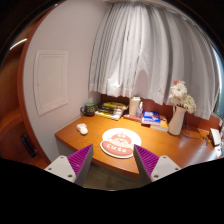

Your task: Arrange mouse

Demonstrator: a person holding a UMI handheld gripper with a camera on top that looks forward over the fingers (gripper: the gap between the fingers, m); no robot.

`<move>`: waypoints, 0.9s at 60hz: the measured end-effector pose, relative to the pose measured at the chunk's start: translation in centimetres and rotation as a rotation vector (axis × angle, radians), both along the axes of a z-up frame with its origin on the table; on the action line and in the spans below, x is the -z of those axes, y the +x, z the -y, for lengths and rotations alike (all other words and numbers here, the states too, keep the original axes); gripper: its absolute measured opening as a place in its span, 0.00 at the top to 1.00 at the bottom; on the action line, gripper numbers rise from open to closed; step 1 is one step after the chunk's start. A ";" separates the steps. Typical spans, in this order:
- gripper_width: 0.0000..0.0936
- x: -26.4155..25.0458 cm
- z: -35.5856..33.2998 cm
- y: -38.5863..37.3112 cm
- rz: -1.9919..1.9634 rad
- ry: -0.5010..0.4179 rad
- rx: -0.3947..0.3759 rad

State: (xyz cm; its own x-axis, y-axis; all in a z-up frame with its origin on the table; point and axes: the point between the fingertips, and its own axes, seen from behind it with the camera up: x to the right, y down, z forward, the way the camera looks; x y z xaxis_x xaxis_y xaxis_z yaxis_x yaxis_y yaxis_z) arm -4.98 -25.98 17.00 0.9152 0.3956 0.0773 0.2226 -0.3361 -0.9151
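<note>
A white mouse [82, 128] lies on the wooden desk [170, 146], left of a round pink and white mouse mat [121, 141]. My gripper [112, 163] hangs well short of the desk, above its near edge, with the mat straight beyond the fingers and the mouse beyond and left of the left finger. The fingers [77, 160] are spread wide apart with nothing between them.
At the back of the desk stand a dark pot [89, 108], stacked books [111, 108], a white jug [135, 105] and blue boxes [152, 118]. A vase of flowers [180, 106] stands at the right. White curtains [150, 50] hang behind.
</note>
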 end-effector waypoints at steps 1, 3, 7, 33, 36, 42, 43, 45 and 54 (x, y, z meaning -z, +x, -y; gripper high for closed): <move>0.14 0.4 0.2 -0.1 0.001 -0.013 -0.001; 0.14 1.4 0.3 -0.8 -0.002 -0.034 -0.004; 0.14 3.5 0.4 -2.5 -0.007 -0.069 -0.013; 0.13 14.6 -7.5 -17.3 0.046 -0.241 0.031; 0.14 15.5 -9.2 -18.6 0.062 -0.259 0.064; 0.13 17.2 -12.1 -21.5 0.079 -0.300 0.106; 0.13 17.4 -12.7 -22.0 0.080 -0.304 0.113; 0.13 17.6 -13.7 -23.0 0.079 -0.307 0.123; 0.14 18.7 -17.8 -25.6 0.088 -0.341 0.183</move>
